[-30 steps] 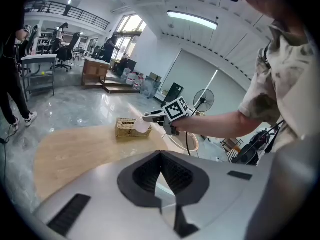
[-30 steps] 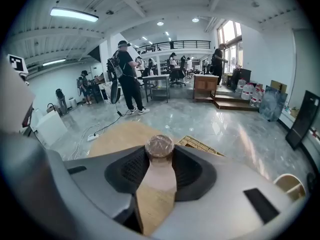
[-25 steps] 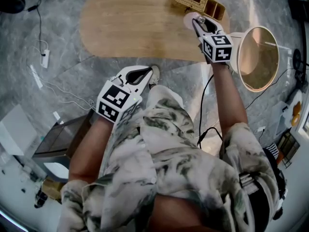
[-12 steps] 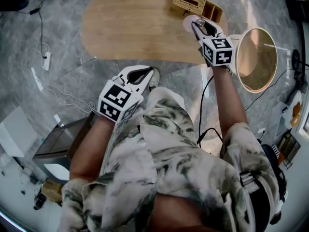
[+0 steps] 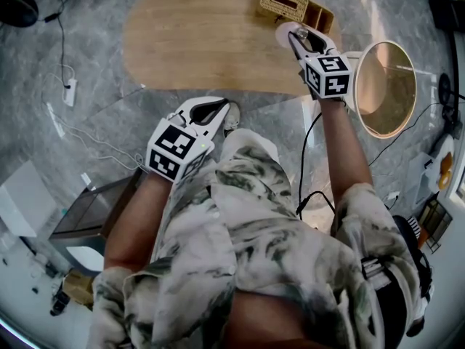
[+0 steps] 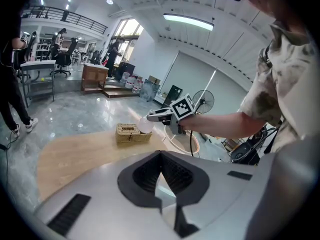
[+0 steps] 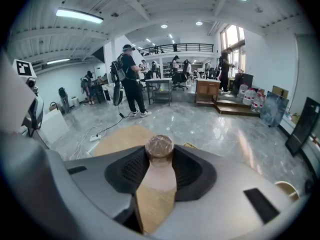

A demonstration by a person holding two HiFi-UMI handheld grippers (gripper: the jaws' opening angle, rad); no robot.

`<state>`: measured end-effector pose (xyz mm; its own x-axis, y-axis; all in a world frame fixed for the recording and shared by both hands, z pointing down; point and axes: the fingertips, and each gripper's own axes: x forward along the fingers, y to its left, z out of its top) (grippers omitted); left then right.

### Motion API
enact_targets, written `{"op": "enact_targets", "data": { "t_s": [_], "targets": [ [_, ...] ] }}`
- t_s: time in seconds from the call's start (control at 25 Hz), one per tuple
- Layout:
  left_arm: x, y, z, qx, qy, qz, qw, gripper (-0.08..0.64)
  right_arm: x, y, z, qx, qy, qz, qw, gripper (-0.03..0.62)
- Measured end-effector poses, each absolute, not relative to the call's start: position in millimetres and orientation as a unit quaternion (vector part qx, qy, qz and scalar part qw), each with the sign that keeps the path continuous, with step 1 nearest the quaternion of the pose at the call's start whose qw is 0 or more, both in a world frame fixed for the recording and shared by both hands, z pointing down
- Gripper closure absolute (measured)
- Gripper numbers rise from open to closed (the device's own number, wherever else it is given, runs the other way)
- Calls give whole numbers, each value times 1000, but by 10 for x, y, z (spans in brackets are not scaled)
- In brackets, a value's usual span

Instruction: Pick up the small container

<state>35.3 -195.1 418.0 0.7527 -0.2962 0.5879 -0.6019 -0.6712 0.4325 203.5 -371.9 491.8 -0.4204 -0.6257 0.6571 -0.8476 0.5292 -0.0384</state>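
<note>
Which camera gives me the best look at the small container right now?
The right gripper view: the small container sits close up between the pads of the right hand-held gripper. The head view shows only its pale top beside that gripper; the left gripper view shows it tiny and distant.

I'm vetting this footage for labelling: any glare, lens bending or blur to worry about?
Head view: strong fisheye, dark rim, table evenly lit. Left gripper view: ceiling light glares, corners black. Right gripper view: glossy floor shows bright reflections; small container sharp.

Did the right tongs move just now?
No, hardly: the right tongs still sit right beside the woven basket, holding the small container.
</note>
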Motion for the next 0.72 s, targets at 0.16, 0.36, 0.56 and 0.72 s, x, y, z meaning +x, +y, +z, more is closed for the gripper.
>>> {"op": "enact_targets", "data": {
  "t_s": [0.16,0.36,0.56,0.72],
  "targets": [
    [358,-1950,4171,881,-255,242,316,537,2034,-3694,4906,448,-822,187,298,436],
    [392,-1945,4164,880,-259,241,316,537,2078,-3659,4898,446,-823,188,298,435],
    [420,-1959,4178,877,-264,243,318,537,2136,-3655,4913,443,-823,189,300,436],
    [407,-1984,4195,875,-268,245,321,537,2148,-3671,4951,440,-824,188,302,434]
  ]
}}
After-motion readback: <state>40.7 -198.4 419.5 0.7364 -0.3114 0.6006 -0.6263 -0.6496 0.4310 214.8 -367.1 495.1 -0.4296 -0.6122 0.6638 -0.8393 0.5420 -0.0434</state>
